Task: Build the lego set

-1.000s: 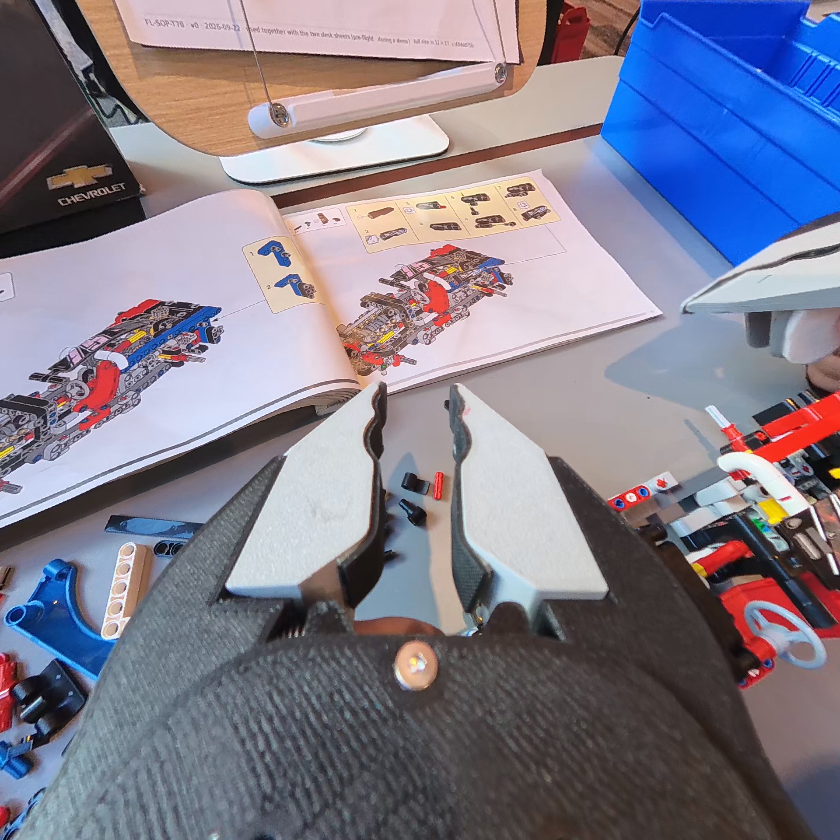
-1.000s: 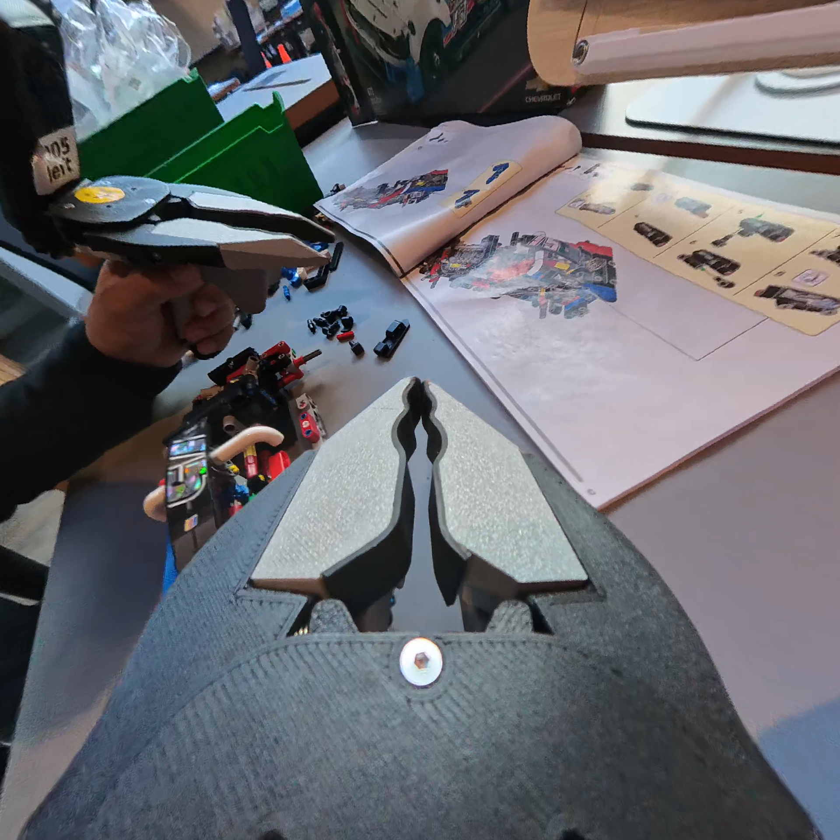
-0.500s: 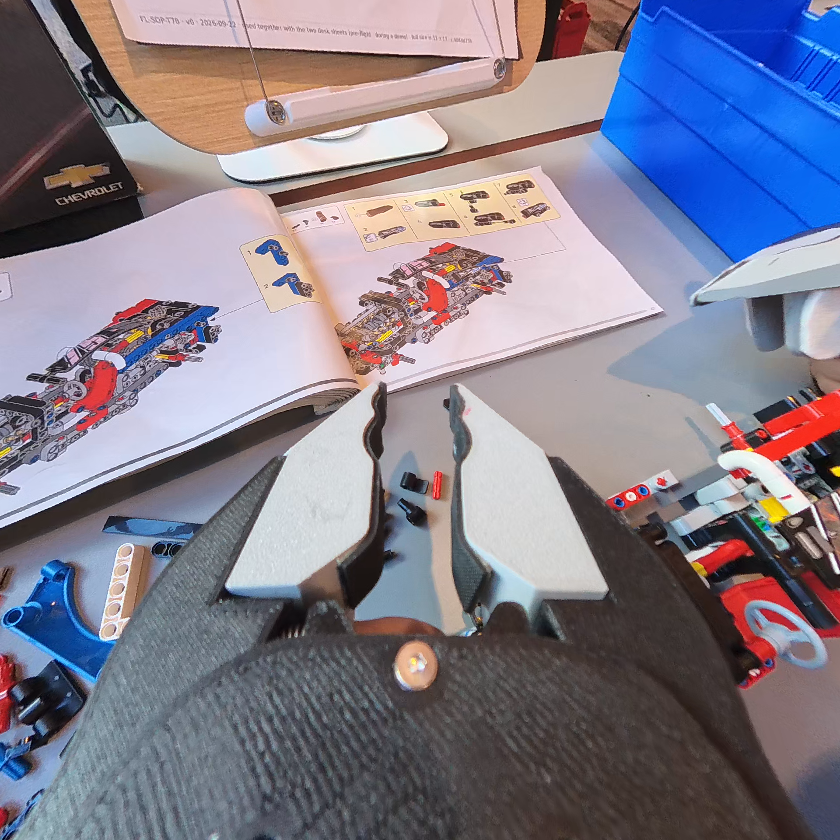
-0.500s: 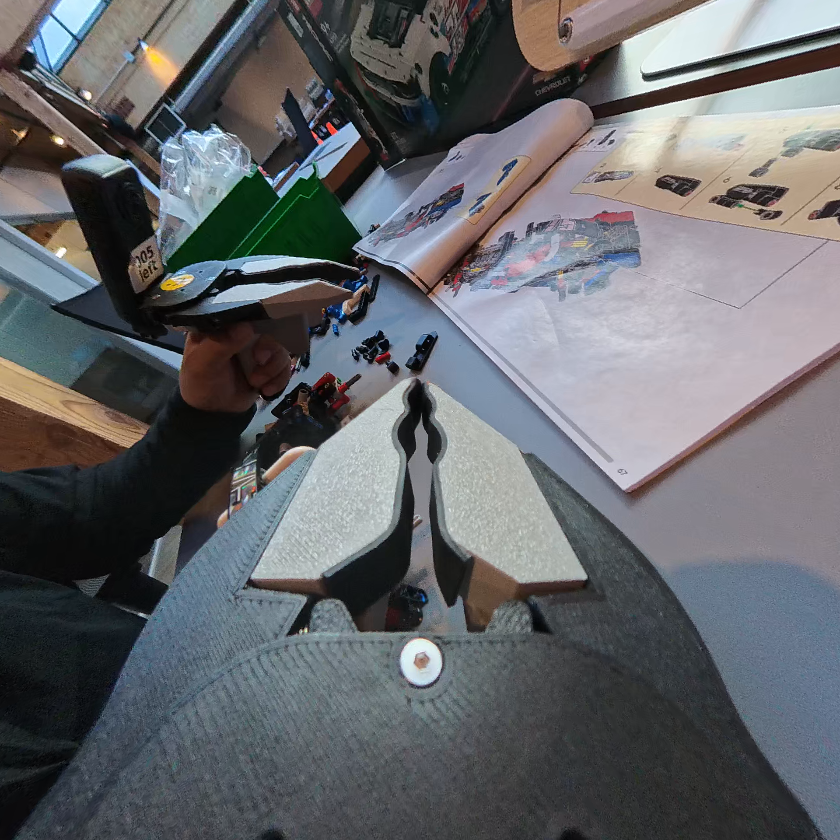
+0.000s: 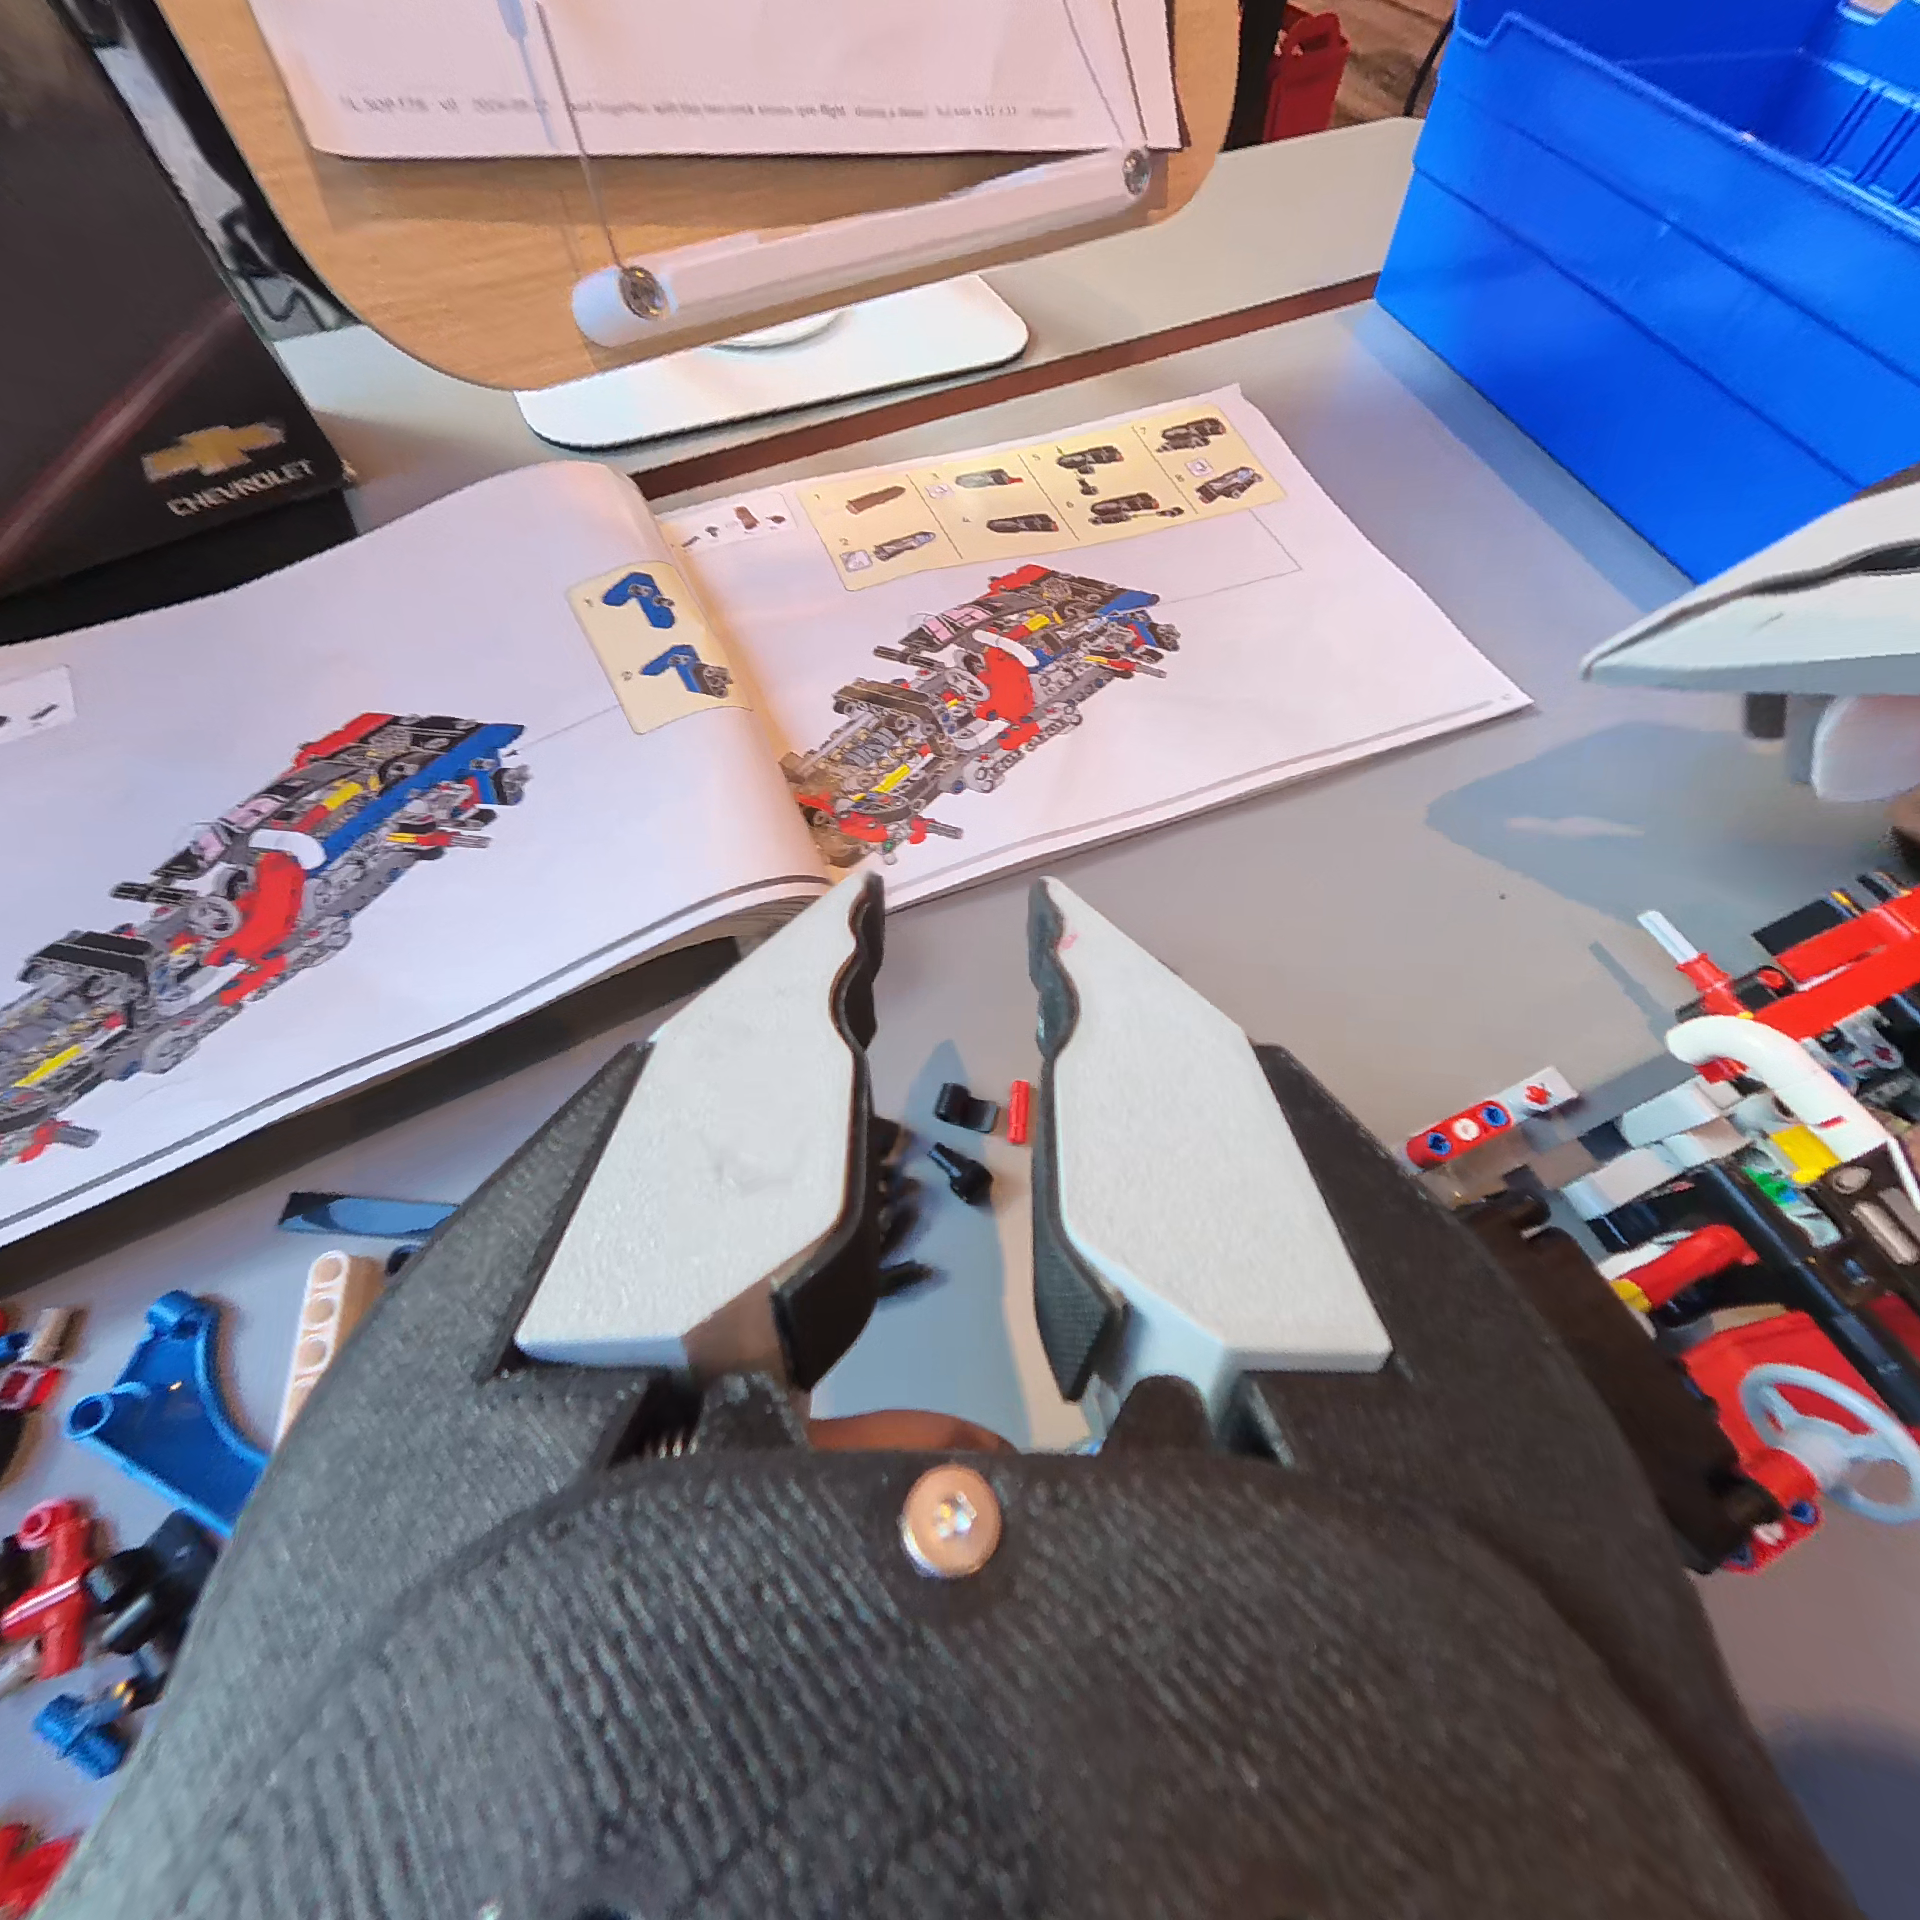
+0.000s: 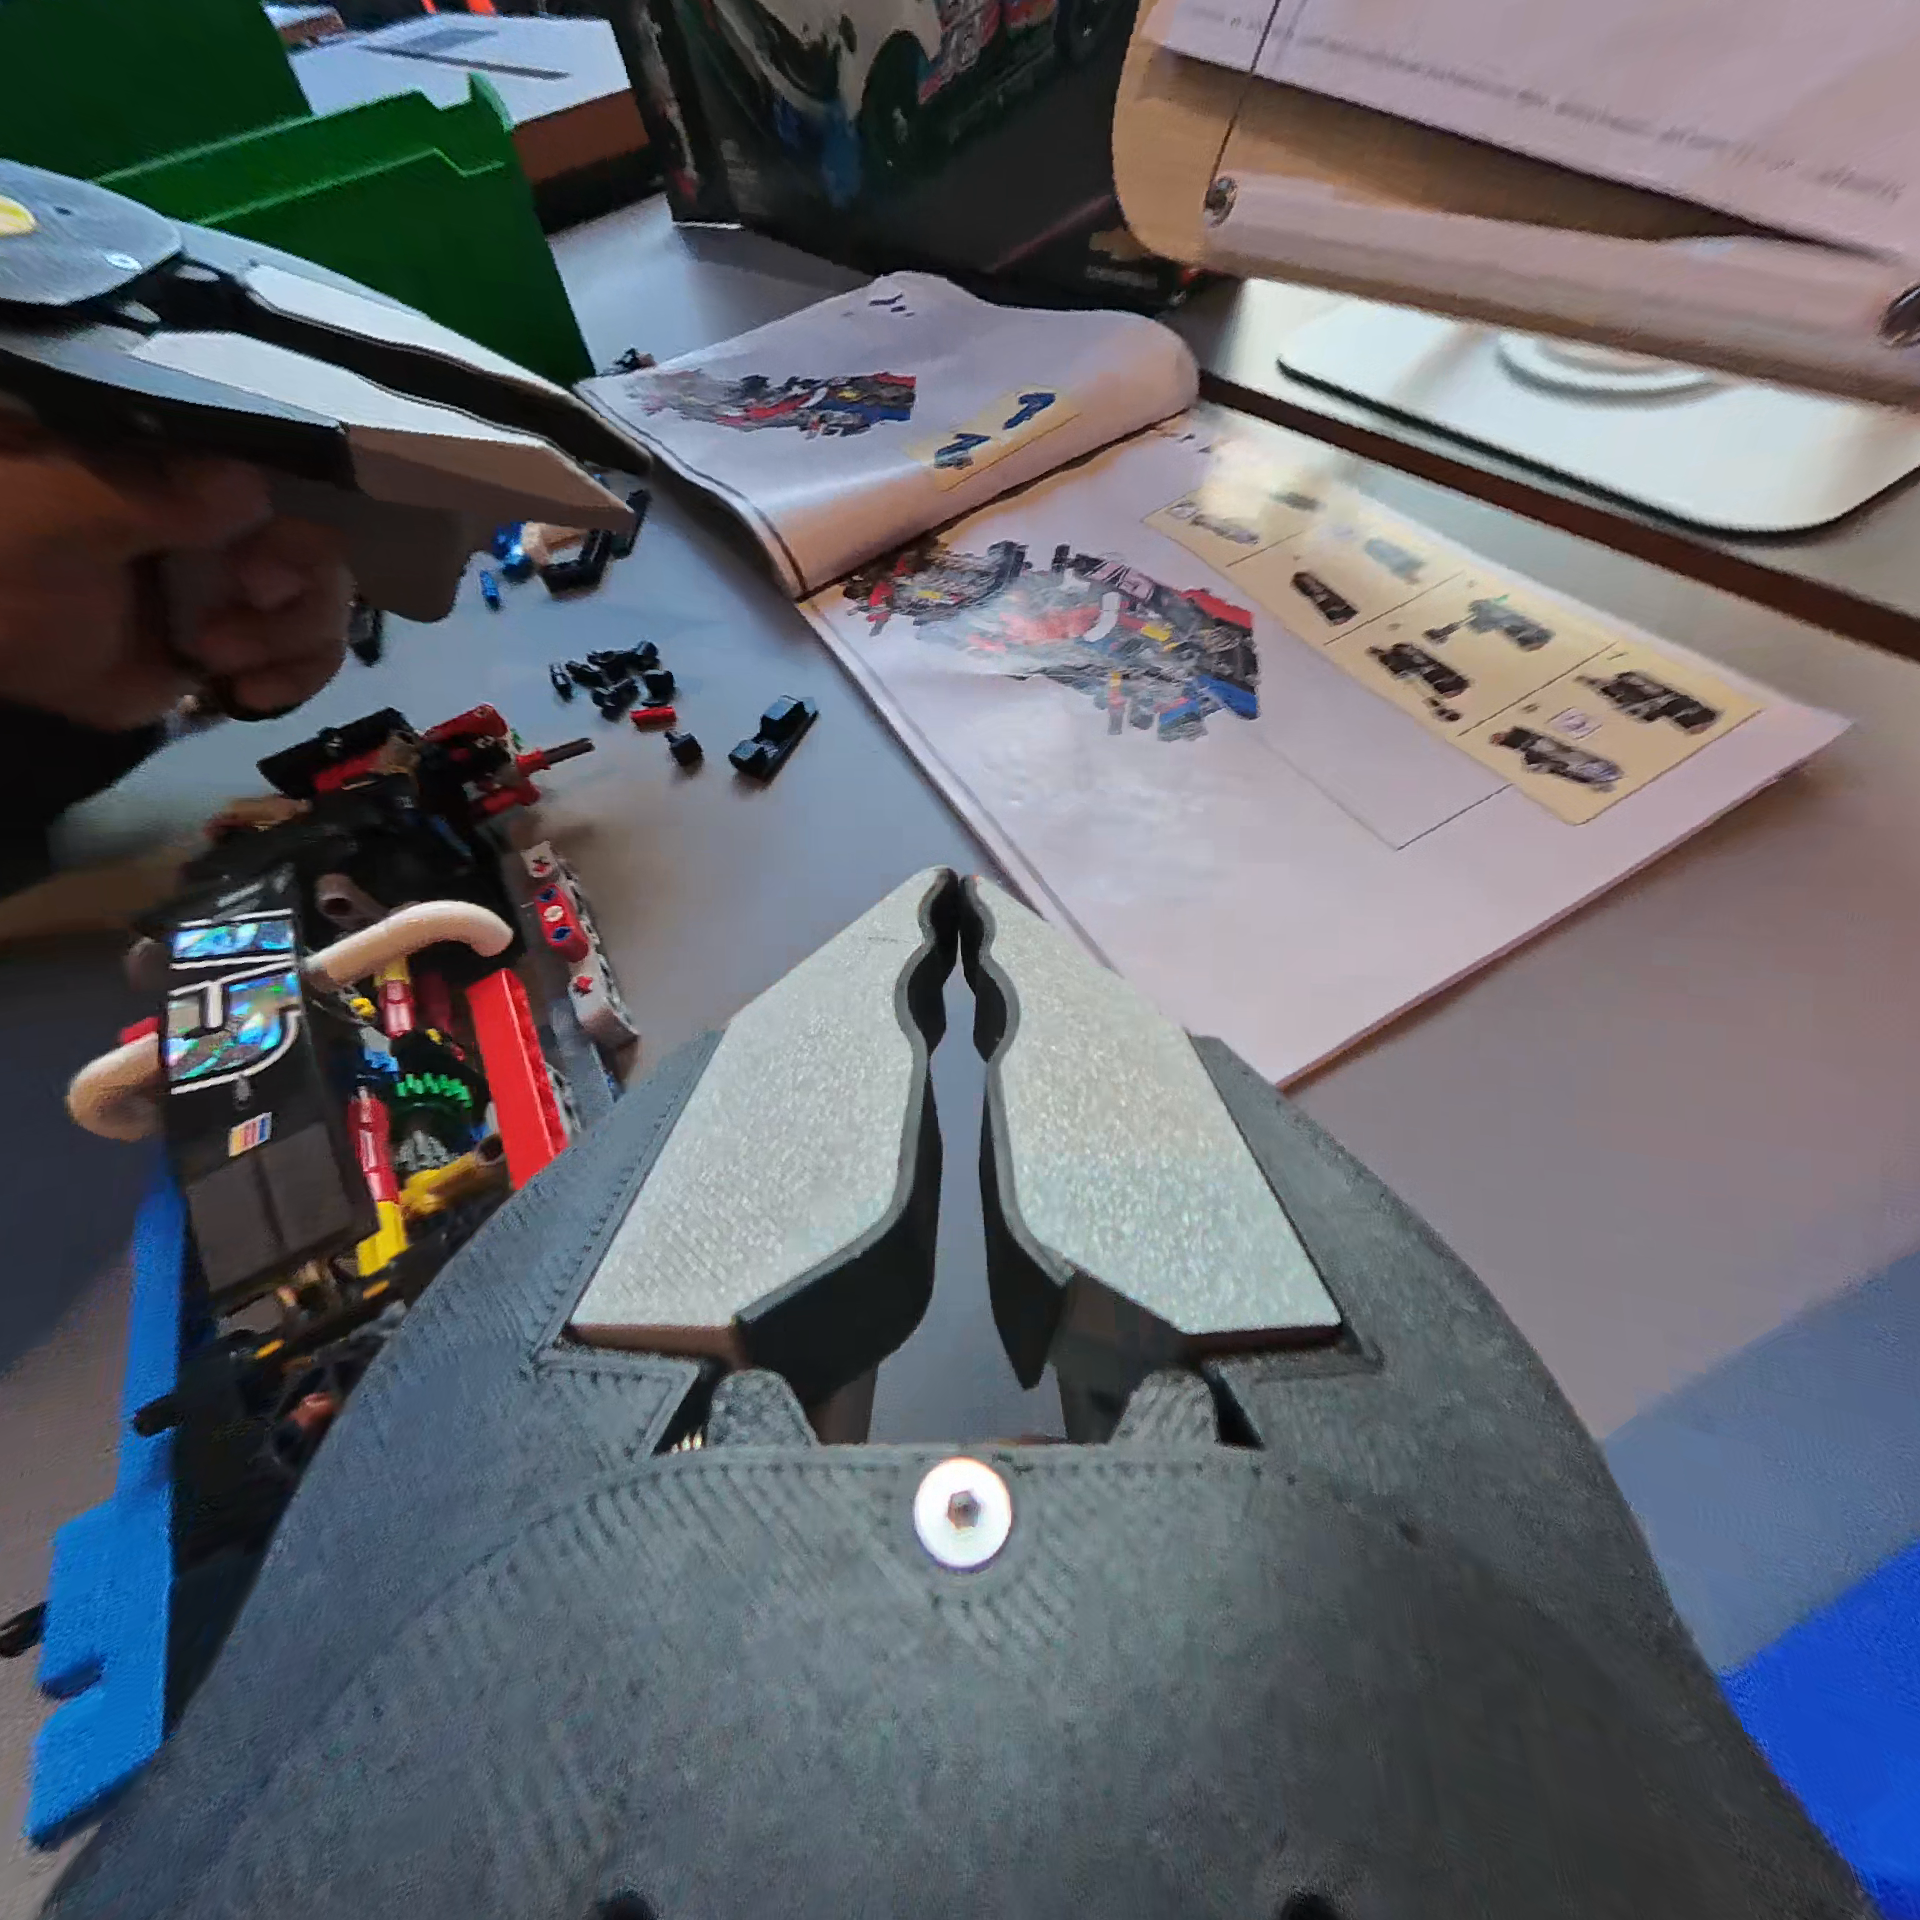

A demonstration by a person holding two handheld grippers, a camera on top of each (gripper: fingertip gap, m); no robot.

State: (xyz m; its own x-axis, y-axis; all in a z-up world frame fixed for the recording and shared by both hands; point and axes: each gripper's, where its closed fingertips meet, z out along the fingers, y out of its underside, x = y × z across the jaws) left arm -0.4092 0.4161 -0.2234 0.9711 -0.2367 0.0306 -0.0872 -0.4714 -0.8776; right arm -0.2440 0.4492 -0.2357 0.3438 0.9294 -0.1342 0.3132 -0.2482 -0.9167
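Grey tabletop point(image 5: 1351, 935) carries an open instruction booklet point(image 5: 416, 727), loose pieces and the half-built lego car point(image 6: 343, 1039). Left gripper point(image 5: 954, 914) hovers above small black pins point(image 5: 961, 1174) and a red pin point(image 5: 1018, 1110), jaws apart, nothing between them. Right gripper point(image 6: 958, 883) hangs just right of the car, jaws together at the tips, holding nothing. Blue piece point(image 5: 166, 1403) and tan beam point(image 5: 317, 1325) lie at lower left. Blue bin point(image 5: 1662, 260) sits at far right, green bin point(image 6: 343, 197) far left.
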